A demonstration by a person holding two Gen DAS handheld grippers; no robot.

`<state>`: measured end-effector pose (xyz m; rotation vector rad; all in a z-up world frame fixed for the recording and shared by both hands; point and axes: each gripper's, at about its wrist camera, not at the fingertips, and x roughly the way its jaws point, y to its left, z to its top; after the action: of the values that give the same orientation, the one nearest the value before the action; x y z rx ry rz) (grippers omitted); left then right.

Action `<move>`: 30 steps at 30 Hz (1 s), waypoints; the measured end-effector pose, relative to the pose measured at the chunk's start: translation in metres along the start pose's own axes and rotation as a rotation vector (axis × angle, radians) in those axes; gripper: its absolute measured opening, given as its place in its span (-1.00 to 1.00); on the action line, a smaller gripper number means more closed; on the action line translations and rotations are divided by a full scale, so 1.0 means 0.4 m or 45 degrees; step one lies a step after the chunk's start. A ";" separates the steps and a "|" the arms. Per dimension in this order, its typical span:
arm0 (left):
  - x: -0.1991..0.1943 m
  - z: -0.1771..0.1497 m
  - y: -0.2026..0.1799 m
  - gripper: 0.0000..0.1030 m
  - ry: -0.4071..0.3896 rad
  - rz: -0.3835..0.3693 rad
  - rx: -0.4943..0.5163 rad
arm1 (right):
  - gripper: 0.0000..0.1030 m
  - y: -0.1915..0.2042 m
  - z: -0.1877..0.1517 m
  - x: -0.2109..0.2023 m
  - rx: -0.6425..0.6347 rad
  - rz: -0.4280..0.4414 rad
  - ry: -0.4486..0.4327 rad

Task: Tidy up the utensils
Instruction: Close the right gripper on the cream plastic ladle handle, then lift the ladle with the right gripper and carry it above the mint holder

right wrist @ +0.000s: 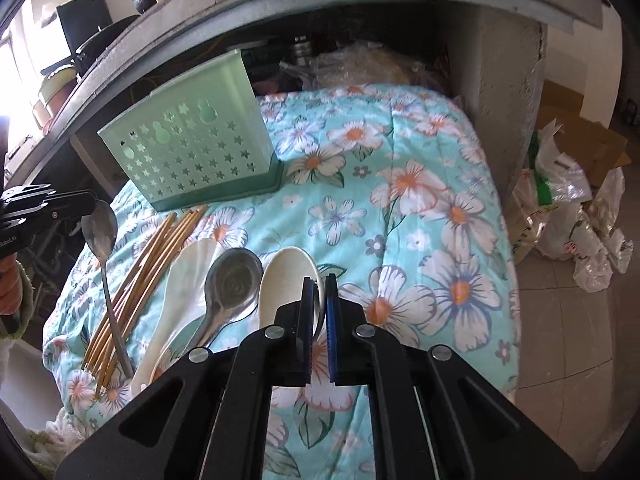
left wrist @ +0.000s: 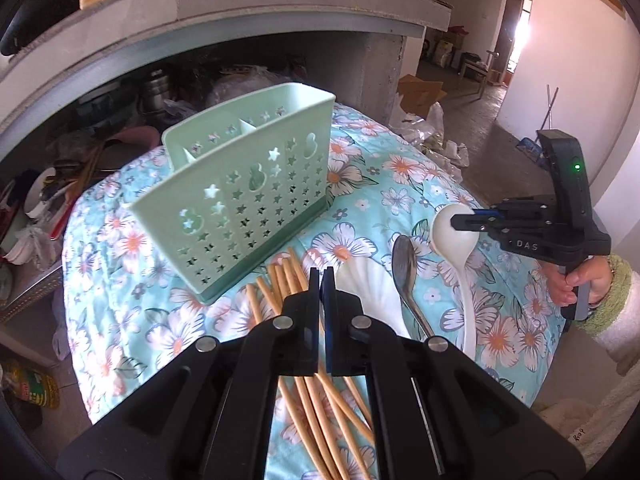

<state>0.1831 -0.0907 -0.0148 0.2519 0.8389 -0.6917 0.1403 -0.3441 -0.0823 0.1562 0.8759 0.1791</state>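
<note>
A mint green perforated utensil holder stands on the floral cloth; it also shows in the right wrist view. My left gripper is shut on a steel spoon, held by its bowl above a bundle of wooden chopsticks. My right gripper is shut on the rim of a cream plastic spoon, seen in the left wrist view. A steel ladle-like spoon and a white flat spoon lie beside it.
A grey concrete shelf overhangs the far side, with pots and clutter under it. Plastic bags and a cardboard box lie on the floor at the right.
</note>
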 end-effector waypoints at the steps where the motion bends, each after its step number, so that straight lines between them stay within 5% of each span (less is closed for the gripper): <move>1: -0.012 -0.002 0.001 -0.98 -0.010 0.009 -0.004 | -0.89 0.003 0.003 -0.019 -0.003 -0.016 -0.022; 13: -0.231 0.063 0.065 -0.97 -0.303 0.160 -0.131 | -0.90 0.027 0.064 -0.247 -0.003 -0.140 -0.316; 20: -0.356 0.158 0.150 -0.97 -0.539 0.249 -0.270 | -0.89 0.033 0.084 -0.288 0.027 -0.119 -0.370; 30: -0.312 0.265 0.236 -0.96 -0.615 0.402 -0.316 | -0.89 0.048 0.101 -0.264 0.035 -0.116 -0.365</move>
<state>0.2495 -0.0110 0.1431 -0.0121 0.4016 -0.3241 0.1035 -0.3509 0.0259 0.1624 0.5988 0.0571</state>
